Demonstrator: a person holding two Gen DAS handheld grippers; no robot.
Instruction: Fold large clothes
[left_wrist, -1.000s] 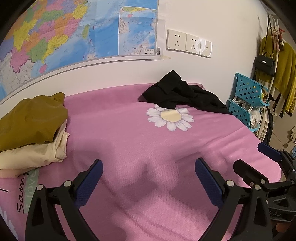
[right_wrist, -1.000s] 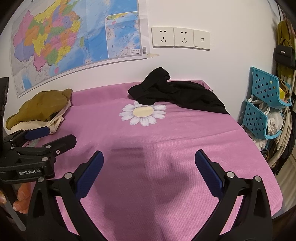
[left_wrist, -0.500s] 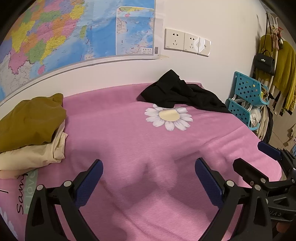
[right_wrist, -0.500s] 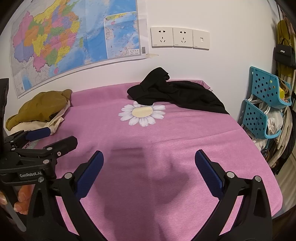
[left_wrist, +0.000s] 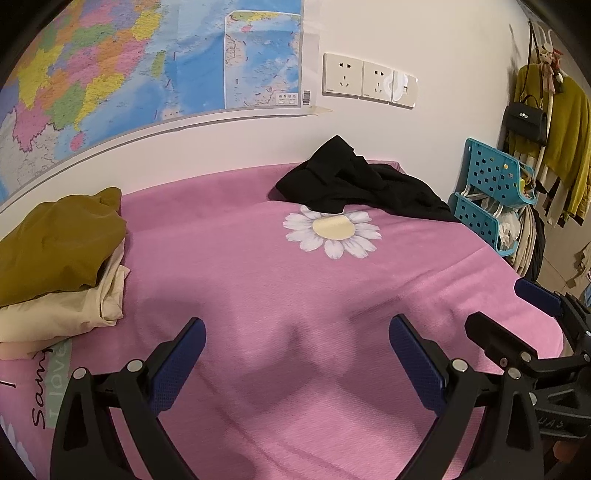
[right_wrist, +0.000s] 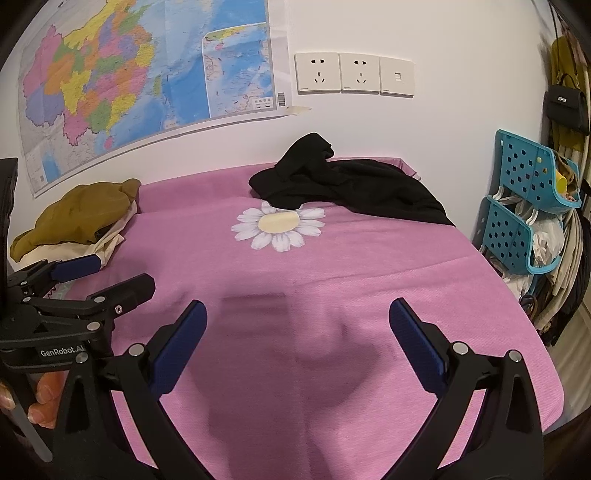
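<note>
Hovering: both grippers hang side by side above the near part of the pink bedspread (left_wrist: 229, 266)
Left gripper (left_wrist: 296, 354): jaws spread wide, nothing between them
Right gripper (right_wrist: 297, 332): jaws equally wide apart, holding nothing
Black garment (right_wrist: 354, 184): crumpled at the far edge by the wall, its hem touching the printed daisy (right_wrist: 277, 225), well apart from both grippers
Folded pile (left_wrist: 55, 254): mustard piece on top of cream ones, far left
Wall: map (right_wrist: 140, 70), sockets (right_wrist: 354, 74)
</note>
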